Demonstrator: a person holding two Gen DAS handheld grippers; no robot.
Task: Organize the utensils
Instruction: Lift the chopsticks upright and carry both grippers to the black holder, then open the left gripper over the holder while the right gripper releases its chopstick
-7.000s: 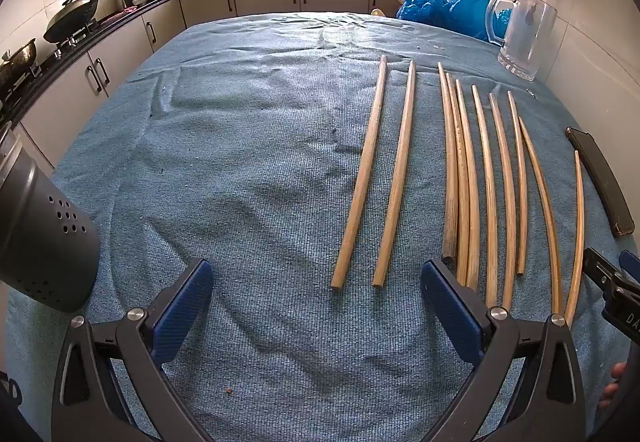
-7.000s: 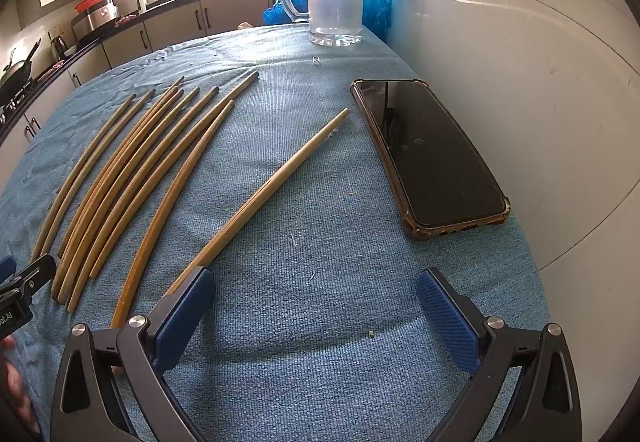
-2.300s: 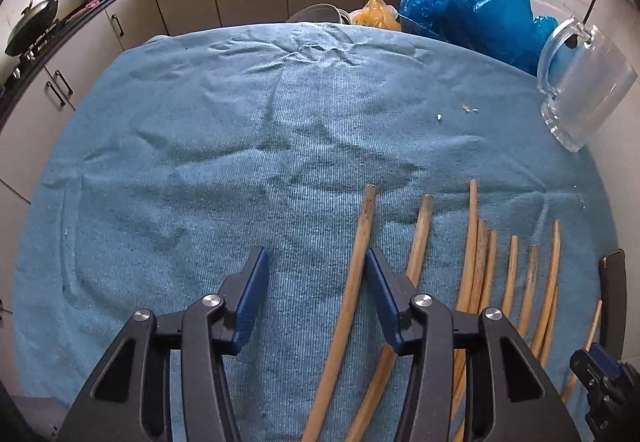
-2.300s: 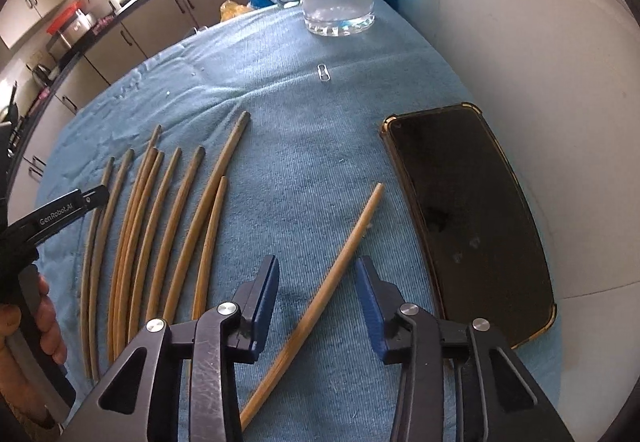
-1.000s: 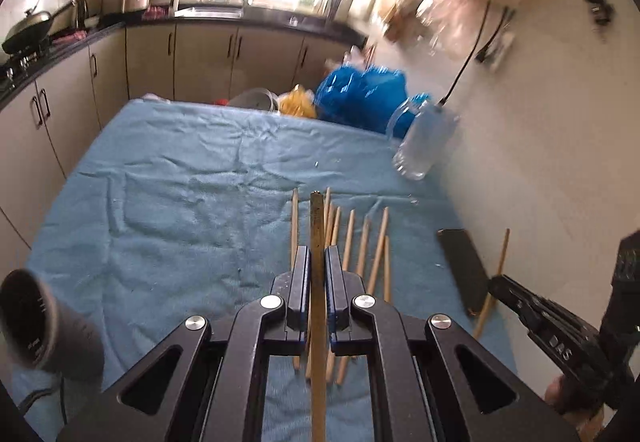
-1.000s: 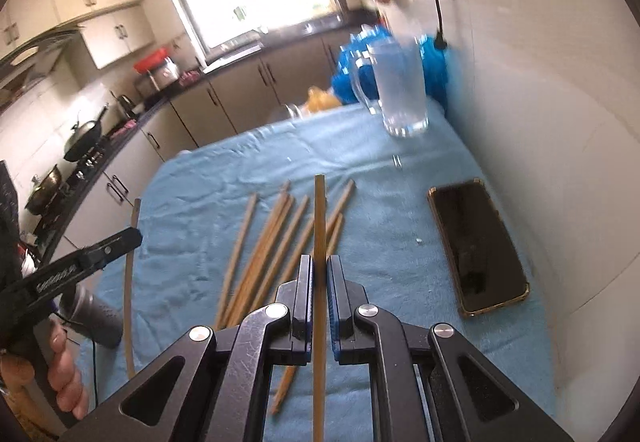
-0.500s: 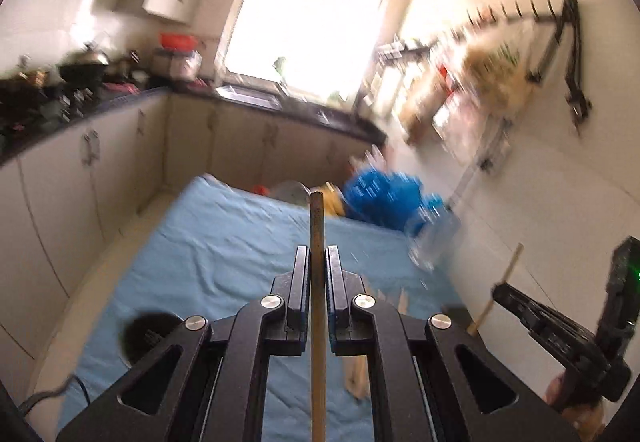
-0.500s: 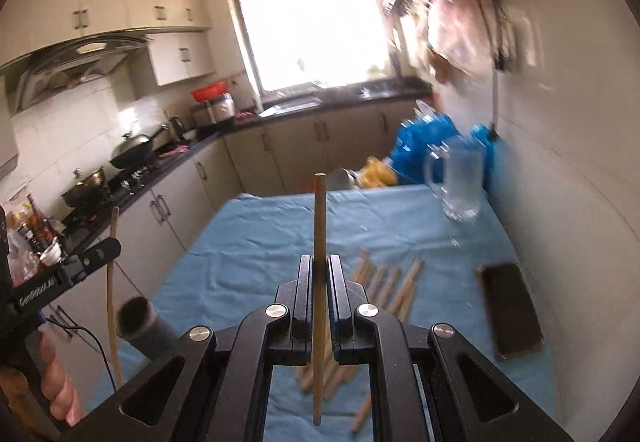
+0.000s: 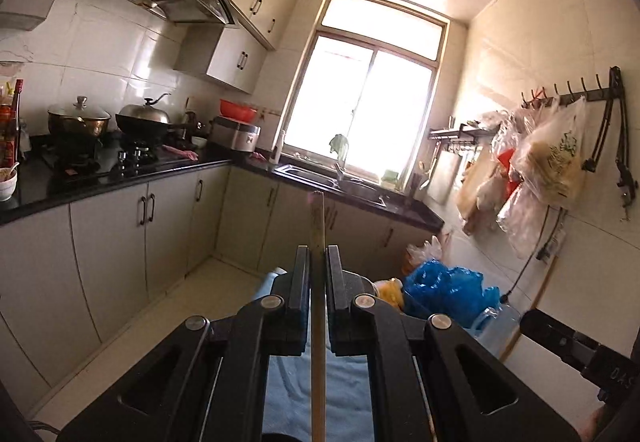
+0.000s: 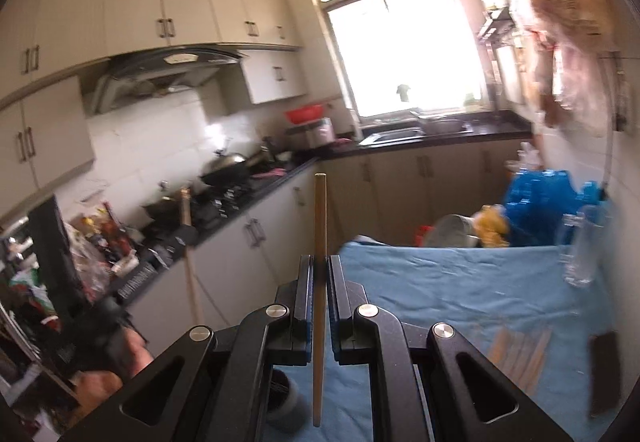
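- Worktop (image 10: 460, 282) with blue cloth now lies low in both views; both hands have lifted clear of it
- Dark holder (image 10: 282, 400) stands below right tool, likely the drop target
- Left tool (image 9: 318, 262) pinching one stick (image 9: 317, 226), off the cloth
- Right tool (image 10: 319, 274) pinching another stick (image 10: 320, 210)
- Remaining sticks (image 10: 520, 354) lie on the cloth

Right gripper (image 9: 576, 350) body, seen from left wrist view: white letters, partly legible, roughly "DAS". Left gripper (image 10: 132, 278) body carries white lettering, blurred, unreadable.
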